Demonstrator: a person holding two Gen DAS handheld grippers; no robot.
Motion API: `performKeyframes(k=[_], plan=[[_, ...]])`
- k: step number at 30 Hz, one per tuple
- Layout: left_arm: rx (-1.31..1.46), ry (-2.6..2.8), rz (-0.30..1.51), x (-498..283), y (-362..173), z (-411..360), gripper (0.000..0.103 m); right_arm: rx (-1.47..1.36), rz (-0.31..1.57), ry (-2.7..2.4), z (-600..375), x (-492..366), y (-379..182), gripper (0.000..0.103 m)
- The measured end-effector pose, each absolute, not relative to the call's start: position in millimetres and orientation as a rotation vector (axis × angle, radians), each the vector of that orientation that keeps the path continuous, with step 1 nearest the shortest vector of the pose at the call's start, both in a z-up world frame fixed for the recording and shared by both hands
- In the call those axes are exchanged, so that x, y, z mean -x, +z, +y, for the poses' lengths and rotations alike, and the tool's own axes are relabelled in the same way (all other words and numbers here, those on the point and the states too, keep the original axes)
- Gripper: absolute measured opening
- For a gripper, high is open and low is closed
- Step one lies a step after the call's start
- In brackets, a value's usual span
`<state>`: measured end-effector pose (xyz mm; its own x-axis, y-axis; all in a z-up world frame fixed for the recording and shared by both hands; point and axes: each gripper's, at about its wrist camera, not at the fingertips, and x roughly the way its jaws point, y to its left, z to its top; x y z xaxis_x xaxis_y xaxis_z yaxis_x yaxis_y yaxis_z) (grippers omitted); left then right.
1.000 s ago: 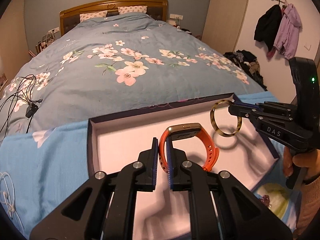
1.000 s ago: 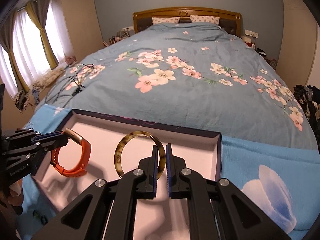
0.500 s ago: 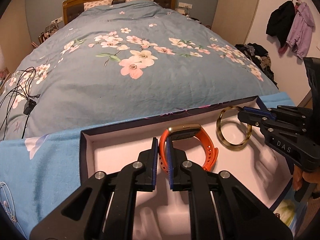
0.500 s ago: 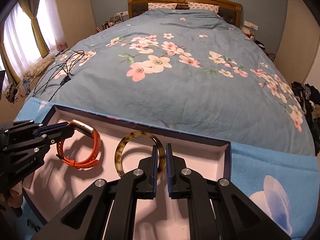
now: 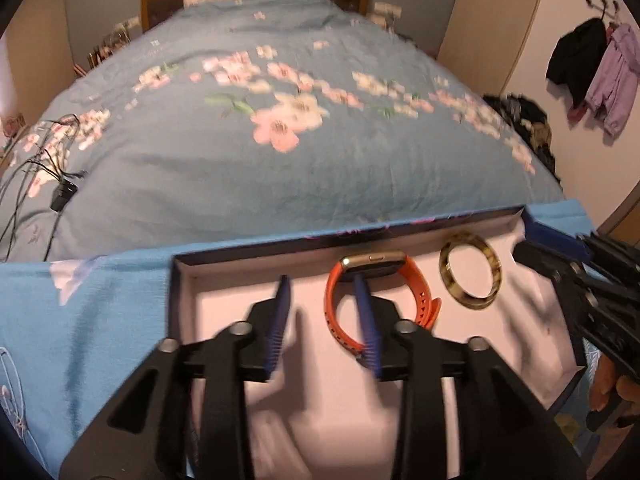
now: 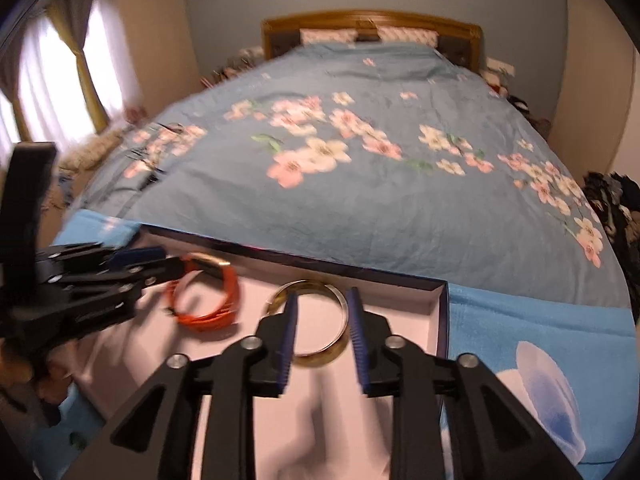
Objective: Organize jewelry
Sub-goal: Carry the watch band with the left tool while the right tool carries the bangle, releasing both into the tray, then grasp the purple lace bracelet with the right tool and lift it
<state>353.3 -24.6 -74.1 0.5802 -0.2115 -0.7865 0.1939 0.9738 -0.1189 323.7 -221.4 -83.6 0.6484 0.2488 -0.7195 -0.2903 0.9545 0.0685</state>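
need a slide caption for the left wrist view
Left gripper open over the box, orange watch and tortoiseshell bangle lying inside.

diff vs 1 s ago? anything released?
Both released. The left gripper opened and let go of the orange watch; the right gripper opened and let go of the bangle. Both pieces were carried lower and now lie in the box, near its far wall. The box itself and the bed have not moved.
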Motion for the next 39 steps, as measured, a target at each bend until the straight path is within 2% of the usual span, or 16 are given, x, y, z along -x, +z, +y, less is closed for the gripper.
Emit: performKeyframes(k=[3, 4, 6, 9, 13, 18, 25, 28, 31, 32, 36, 39], plan=[[0.017, -0.240, 0.824, -328, -54, -16, 0.053, 0.067, 0.748, 0.350, -224, -294, -69, 0.041], [0.009, -0.243, 0.779, -316, -46, -13, 0.054, 0.074, 0.724, 0.376, -225, -280, -64, 0.043], [-0.017, -0.255, 0.719, -293, -33, -11, 0.059, 0.089, 0.677, 0.423, -227, -250, -56, 0.055], [-0.094, -0.272, 0.619, -249, -16, -11, 0.068, 0.124, 0.650, 0.474, -228, -217, -53, 0.055], [-0.152, -0.315, 0.562, -194, -7, -10, 0.069, 0.175, 0.675, 0.530, -228, -178, -62, 0.055], [-0.179, -0.342, 0.536, -149, -13, -10, 0.073, 0.233, 0.766, 0.537, -224, -161, -90, 0.042], [-0.178, -0.352, 0.572, -116, -34, -5, 0.074, 0.245, 0.841, 0.559, -219, -157, -115, 0.042], [-0.164, -0.338, 0.587, -109, -41, -1, 0.079, 0.237, 0.861, 0.567, -218, -157, -121, 0.042], [-0.152, -0.339, 0.596, -107, -45, 3, 0.079, 0.238, 0.873, 0.581, -215, -156, -124, 0.030], [-0.153, -0.337, 0.599, -106, -46, 4, 0.079, 0.233, 0.871, 0.587, -215, -154, -124, 0.022], [-0.150, -0.336, 0.609, -102, -51, 7, 0.079, 0.213, 0.865, 0.595, -217, -151, -121, 0.016], [-0.152, -0.337, 0.614, -101, -52, 7, 0.079, 0.175, 0.870, 0.598, -222, -150, -118, 0.016]])
